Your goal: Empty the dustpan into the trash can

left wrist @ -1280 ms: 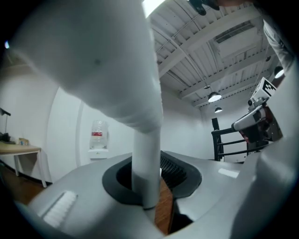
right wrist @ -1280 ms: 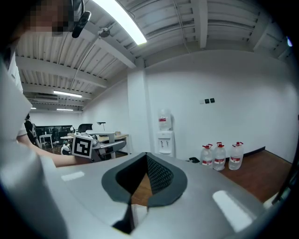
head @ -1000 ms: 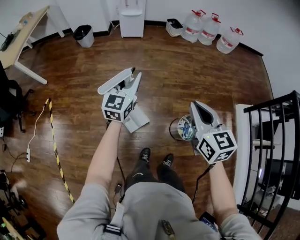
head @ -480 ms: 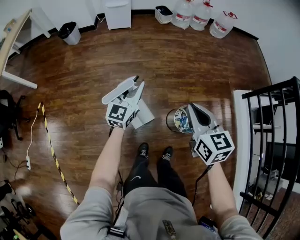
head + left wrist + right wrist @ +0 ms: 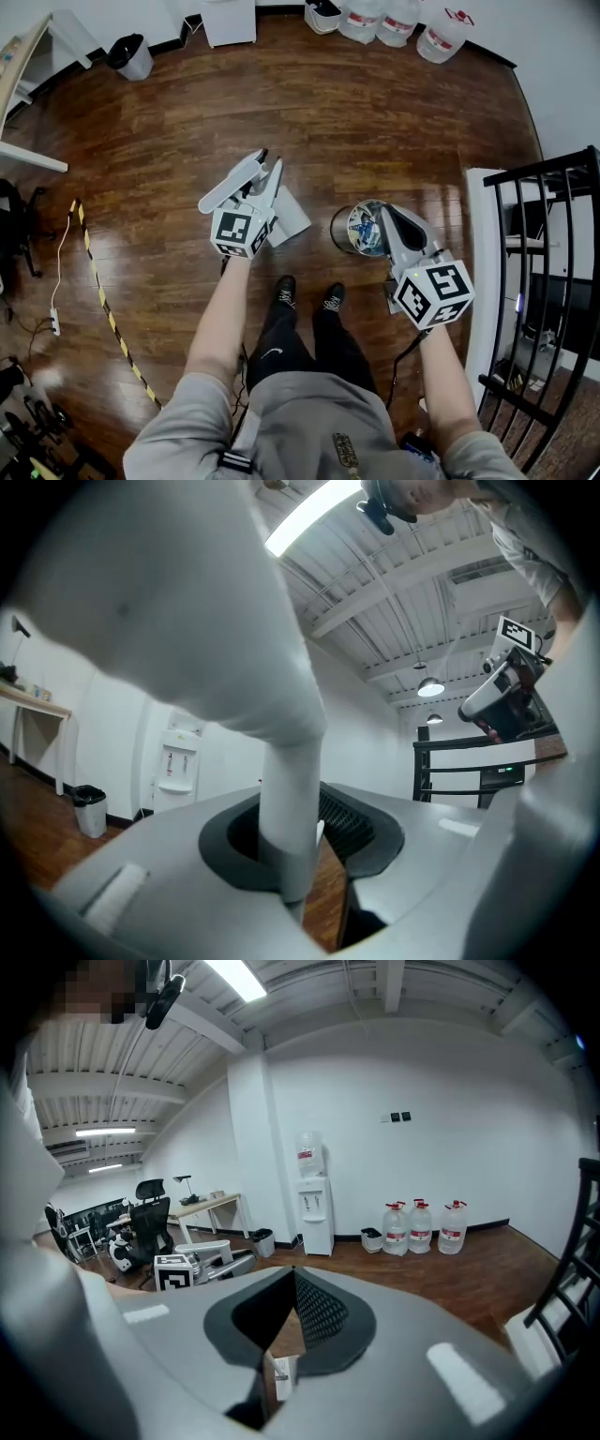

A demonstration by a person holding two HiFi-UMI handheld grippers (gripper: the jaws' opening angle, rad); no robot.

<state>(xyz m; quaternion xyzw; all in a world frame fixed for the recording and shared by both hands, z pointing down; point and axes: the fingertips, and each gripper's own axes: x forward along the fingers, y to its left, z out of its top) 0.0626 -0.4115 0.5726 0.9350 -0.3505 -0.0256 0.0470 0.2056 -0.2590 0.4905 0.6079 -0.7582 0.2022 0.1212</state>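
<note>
My left gripper (image 5: 269, 173) is shut on the stem of a white dustpan (image 5: 291, 216), which hangs just above the wood floor. In the left gripper view the stem (image 5: 289, 832) stands upright between the pads, which have eased slightly wider but still pinch it, and the dustpan's broad white body (image 5: 169, 602) fills the upper left. A small round metal trash can (image 5: 337, 230) with blue and white litter inside stands right of the dustpan. My right gripper (image 5: 387, 216) hovers over the can's right rim, shut, with nothing clearly held; its pads (image 5: 319, 1312) meet at the tips.
My shoes (image 5: 286, 291) are just below the can. A black railing (image 5: 553, 281) and a white ledge (image 5: 483, 253) close off the right. Water jugs (image 5: 398, 17), a black bin (image 5: 131, 54) and a desk (image 5: 23, 56) line the far wall. Striped tape (image 5: 101, 305) runs along the floor at left.
My left gripper and the dustpan have come lower and a little nearer the trash can. The right gripper has sunk slightly and stays over the can's right side.
</note>
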